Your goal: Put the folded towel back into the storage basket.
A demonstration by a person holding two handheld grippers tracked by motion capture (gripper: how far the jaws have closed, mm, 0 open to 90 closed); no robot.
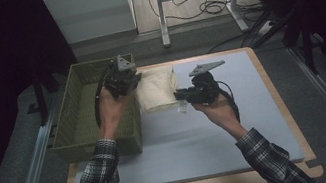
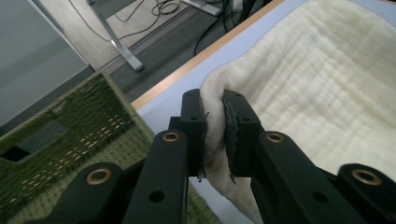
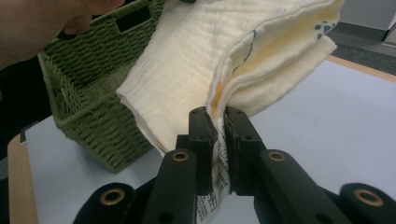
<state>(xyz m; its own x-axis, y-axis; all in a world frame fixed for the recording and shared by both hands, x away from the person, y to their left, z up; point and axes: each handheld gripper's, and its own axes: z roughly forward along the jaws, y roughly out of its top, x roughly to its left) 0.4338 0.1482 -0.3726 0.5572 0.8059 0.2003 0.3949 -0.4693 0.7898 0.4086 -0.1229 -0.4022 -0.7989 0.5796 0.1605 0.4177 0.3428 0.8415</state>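
Note:
A folded cream cloth (image 1: 156, 90) hangs lifted between my two grippers, just above the blue-grey table top (image 1: 199, 136). My left gripper (image 1: 135, 82) is shut on the cloth's (image 2: 299, 79) left edge, the fabric pinched between its pads (image 2: 215, 130). My right gripper (image 1: 178, 96) is shut on the cloth's (image 3: 196, 60) folded corner, where a printed care label hangs between the pads (image 3: 219, 135). The green woven basket (image 1: 84, 110) stands at the table's left side, right beside the cloth.
The basket (image 3: 93, 93) sits close behind the cloth in the right gripper view, with a hand at the upper left. Desk legs and cables (image 1: 206, 5) lie on the floor beyond the table's far edge. A wooden rim (image 1: 278, 96) borders the table top.

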